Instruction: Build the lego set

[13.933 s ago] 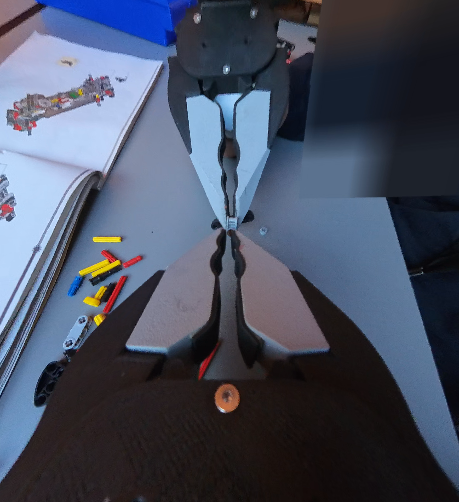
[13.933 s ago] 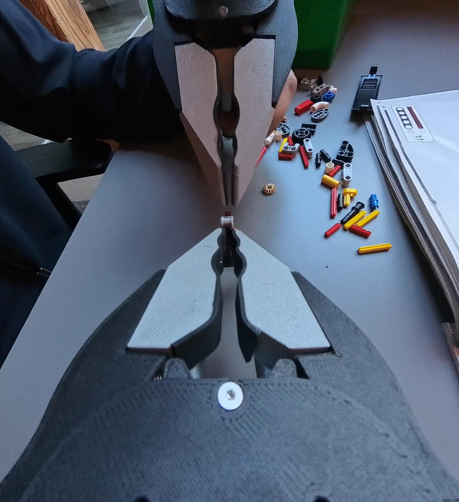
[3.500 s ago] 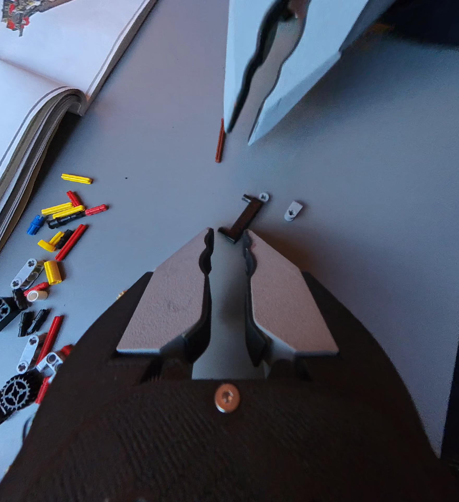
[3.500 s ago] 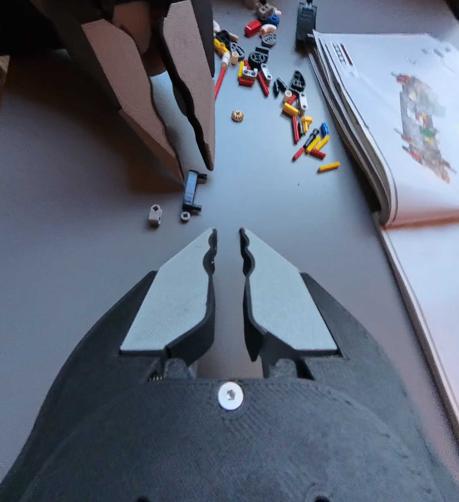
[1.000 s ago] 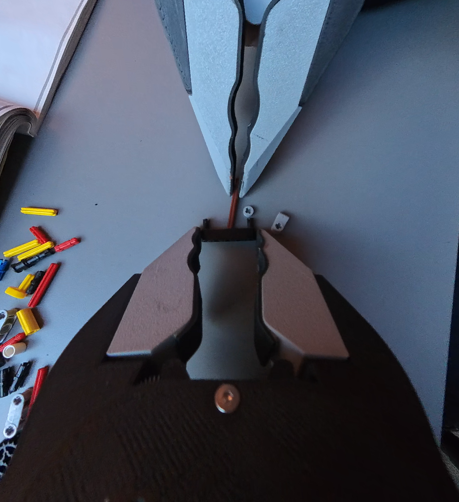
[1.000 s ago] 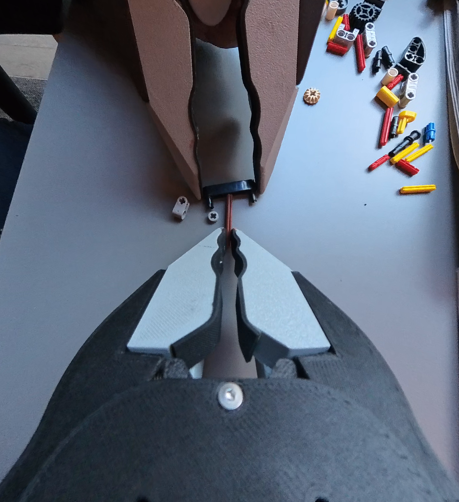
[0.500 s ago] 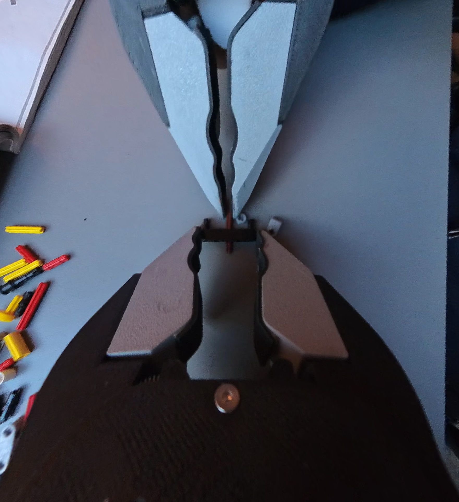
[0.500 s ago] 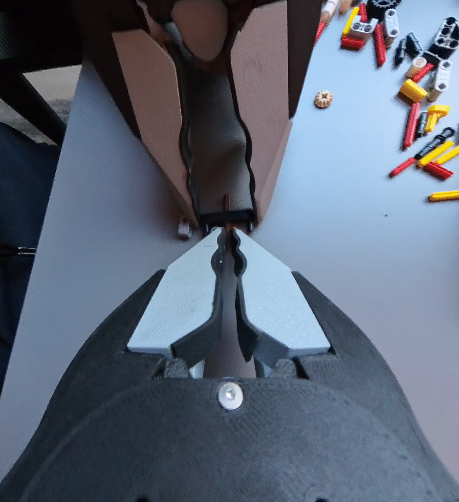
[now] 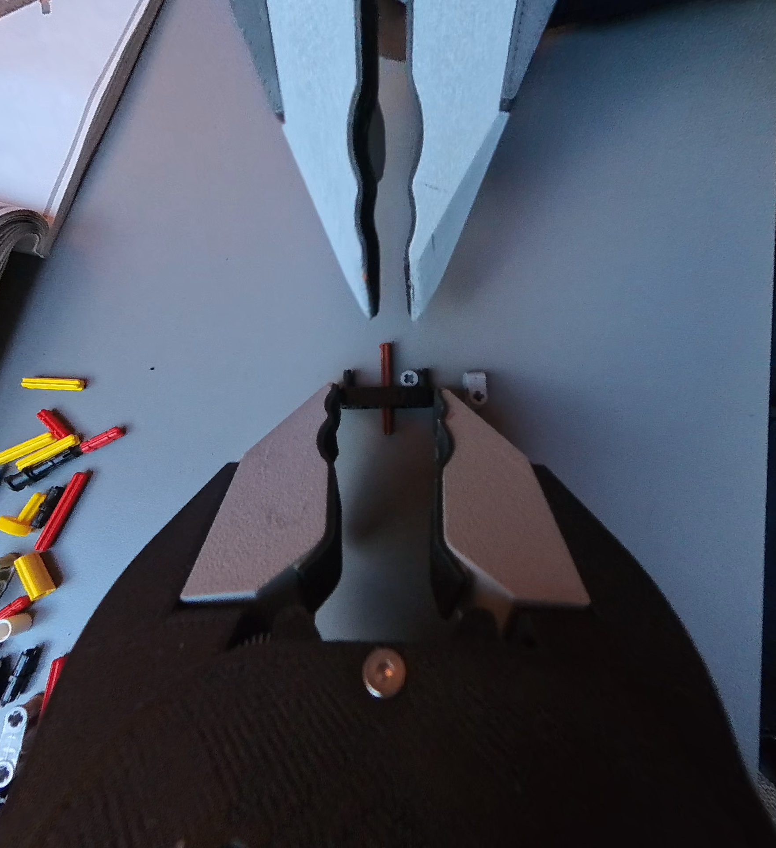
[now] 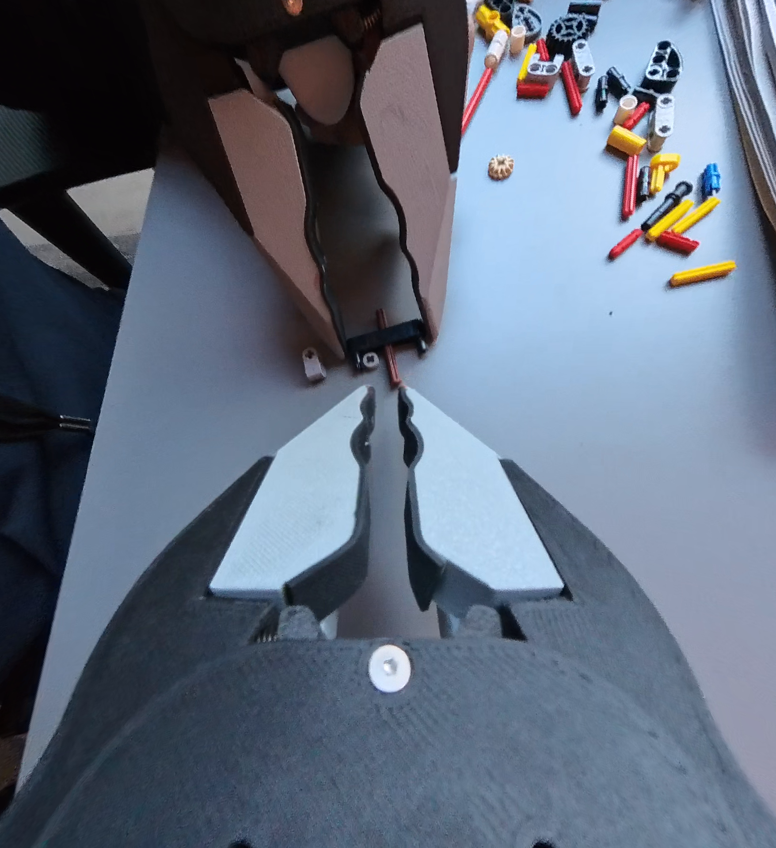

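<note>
One grey table point(image 9: 606, 275) carries everything, with one open booklet point(image 9: 32, 114) far off to the left tongs' left. Two tongs meet tip to tip: the left tongs point(image 9: 387, 398) pinch one black beam point(image 9: 387, 397) crosswise by its ends, while the right tongs point(image 10: 385, 390) stand slightly spread, gripping nothing. One red axle point(image 9: 386, 387) runs through the beam, its end just short of the right tips. One round grey bush point(image 9: 409, 378) and one pale connector point(image 9: 475, 385) lie beside the beam; a scatter of small pieces point(image 9: 32, 482) lies left.
</note>
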The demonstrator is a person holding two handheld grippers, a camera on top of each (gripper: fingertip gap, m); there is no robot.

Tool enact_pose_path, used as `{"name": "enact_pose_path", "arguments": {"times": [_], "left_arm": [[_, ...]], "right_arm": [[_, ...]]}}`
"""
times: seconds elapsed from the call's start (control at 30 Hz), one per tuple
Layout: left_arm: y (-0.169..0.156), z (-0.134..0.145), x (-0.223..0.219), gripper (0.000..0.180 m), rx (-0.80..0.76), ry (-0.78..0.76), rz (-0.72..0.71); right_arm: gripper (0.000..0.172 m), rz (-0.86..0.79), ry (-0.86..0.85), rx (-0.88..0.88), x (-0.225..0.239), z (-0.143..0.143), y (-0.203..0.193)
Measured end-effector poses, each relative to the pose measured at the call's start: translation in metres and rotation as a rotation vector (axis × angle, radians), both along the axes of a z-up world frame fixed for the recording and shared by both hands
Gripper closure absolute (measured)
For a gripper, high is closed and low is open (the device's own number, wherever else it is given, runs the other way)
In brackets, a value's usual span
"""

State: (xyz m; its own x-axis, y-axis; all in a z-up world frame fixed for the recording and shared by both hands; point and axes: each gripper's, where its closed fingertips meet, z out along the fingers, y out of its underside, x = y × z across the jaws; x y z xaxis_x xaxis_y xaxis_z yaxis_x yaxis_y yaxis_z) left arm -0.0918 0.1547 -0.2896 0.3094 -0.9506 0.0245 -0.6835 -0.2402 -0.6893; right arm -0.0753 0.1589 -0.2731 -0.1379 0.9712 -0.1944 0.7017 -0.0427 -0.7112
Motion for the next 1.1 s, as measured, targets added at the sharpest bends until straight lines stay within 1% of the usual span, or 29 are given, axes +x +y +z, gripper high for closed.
{"name": "enact_pose_path", "arguments": {"times": [0.07,0.23,0.37,0.53,0.67,0.83,0.97,1.1], "left_arm": [[0.001,0.0,-0.001,0.142,0.002,0.001,0.006],[0.003,0.0,0.0,0.142,0.008,-0.004,0.015],[0.005,0.0,0.003,0.142,0.011,-0.019,0.017],[0.006,0.0,0.009,0.142,0.009,-0.037,0.011],[0.006,0.0,0.009,0.142,0.017,-0.029,0.012],[0.008,0.0,0.011,0.142,0.02,-0.03,0.009],[0.009,0.0,0.014,0.142,0.019,-0.029,0.004],[0.013,0.0,0.007,0.142,0.049,-0.003,0.017]], "right_arm": [[0.172,-0.008,-0.025,0.017,0.005,-0.005,0.001],[0.172,-0.008,-0.049,0.021,0.001,-0.016,-0.002],[0.172,-0.004,-0.034,0.006,-0.004,-0.016,-0.004],[0.172,-0.019,-0.036,0.016,0.003,-0.016,0.001],[0.172,-0.066,-0.013,0.032,0.01,-0.006,0.009],[0.172,-0.063,-0.034,0.074,0.004,-0.016,0.008],[0.172,-0.047,-0.005,0.037,-0.007,-0.016,0.002],[0.172,-0.059,0.046,0.025,-0.006,-0.008,0.006]]}}
